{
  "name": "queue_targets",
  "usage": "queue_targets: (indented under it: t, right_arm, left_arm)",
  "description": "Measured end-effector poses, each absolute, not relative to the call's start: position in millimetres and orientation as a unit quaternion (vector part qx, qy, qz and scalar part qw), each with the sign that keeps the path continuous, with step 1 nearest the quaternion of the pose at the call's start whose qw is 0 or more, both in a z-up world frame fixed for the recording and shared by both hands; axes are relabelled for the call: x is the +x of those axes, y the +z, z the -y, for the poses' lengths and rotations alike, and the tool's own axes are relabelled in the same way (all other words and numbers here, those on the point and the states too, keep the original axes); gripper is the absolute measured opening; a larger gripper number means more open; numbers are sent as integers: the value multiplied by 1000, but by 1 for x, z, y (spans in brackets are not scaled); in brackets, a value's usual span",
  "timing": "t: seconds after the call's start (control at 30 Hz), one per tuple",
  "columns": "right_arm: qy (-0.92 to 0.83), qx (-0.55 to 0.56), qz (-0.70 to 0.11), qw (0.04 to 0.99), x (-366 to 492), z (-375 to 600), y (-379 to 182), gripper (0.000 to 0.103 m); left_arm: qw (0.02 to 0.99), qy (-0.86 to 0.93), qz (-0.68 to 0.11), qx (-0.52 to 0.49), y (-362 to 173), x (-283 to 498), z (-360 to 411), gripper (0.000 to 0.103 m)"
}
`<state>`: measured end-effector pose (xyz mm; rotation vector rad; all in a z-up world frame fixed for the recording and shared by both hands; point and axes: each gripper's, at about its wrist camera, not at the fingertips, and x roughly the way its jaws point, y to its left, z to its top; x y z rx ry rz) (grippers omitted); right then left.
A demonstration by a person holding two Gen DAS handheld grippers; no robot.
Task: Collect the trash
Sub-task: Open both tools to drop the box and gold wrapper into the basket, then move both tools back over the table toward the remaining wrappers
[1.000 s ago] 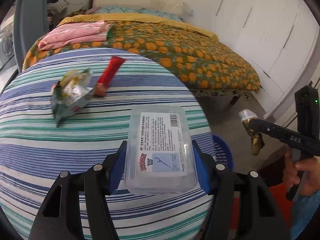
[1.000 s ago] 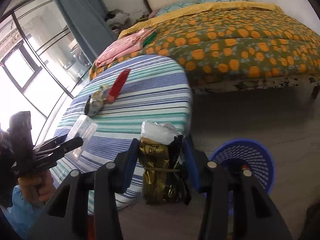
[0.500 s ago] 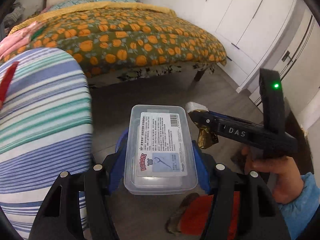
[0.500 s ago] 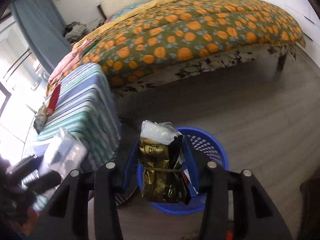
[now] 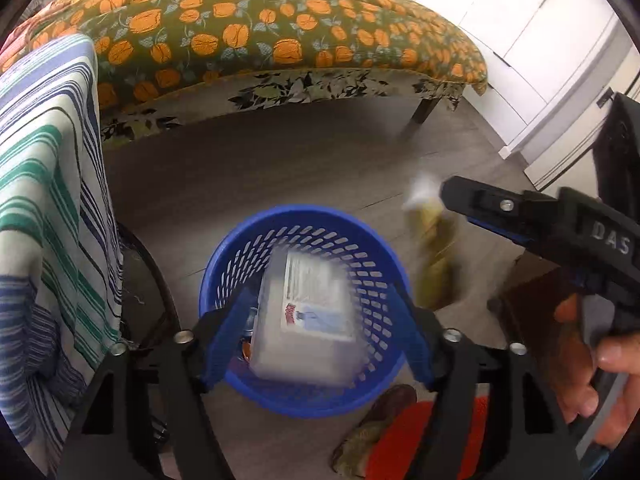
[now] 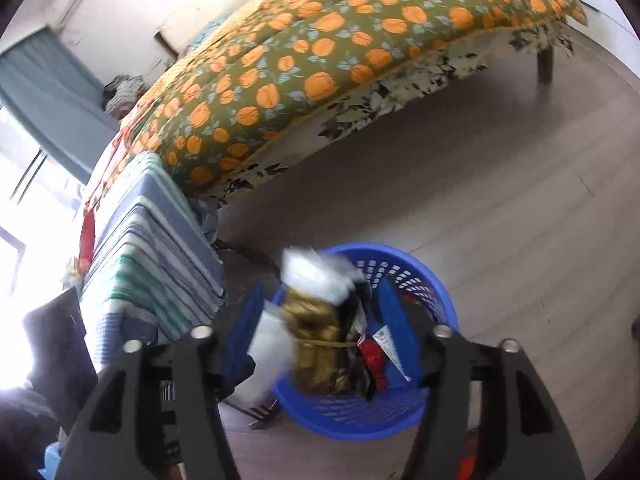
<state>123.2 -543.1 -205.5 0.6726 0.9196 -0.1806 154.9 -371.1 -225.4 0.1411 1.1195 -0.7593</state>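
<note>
A blue mesh basket [image 5: 360,396] stands on the floor below both grippers. My left gripper [image 5: 320,292] is above it with its jaws opening. A clear plastic box [image 5: 308,320] with a printed label is blurred between the jaws, clear of both pads and dropping into the basket. My right gripper [image 6: 320,286] is also opening over the basket [image 6: 436,292]. A gold wrapper [image 6: 316,344] with a white top is loose between its jaws. In the left wrist view the right gripper [image 5: 460,196] comes in from the right, with the gold wrapper [image 5: 436,264] blurred below its tip.
A table under a blue and green striped cloth [image 5: 48,200] stands left of the basket, with a red wrapper [image 6: 87,236] on it. A bed with an orange-patterned cover [image 5: 280,20] lies behind. White wardrobe doors [image 5: 540,60] are at the right. Something red [image 5: 420,432] lies on the floor nearby.
Both grippers swung from the table down over the blue basket. Both pairs of jaws have spread, and the box and the gold wrapper have come free.
</note>
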Motion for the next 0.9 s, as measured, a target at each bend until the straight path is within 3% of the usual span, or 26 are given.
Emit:
queue_targets:
  t: [0.07,0.27,0.57,0.9]
  right_arm:
    - [-92,320,-425,842,120,546,-201,66]
    - [-146,272,-411,858,115,540,-188,91]
    - [-150,121,-391,900,115,462,-163,92]
    - [17,49,-415,908,154,266,-140,92]
  left_arm:
    - [784,-355,-507,59,-216,149,367,87]
    - [812,-377,-441,63,-155,116,333,98]
    - [862,-284,-410,89,-126,102,197,98]
    - [888,-149,-433,42,-136,125,19,98]
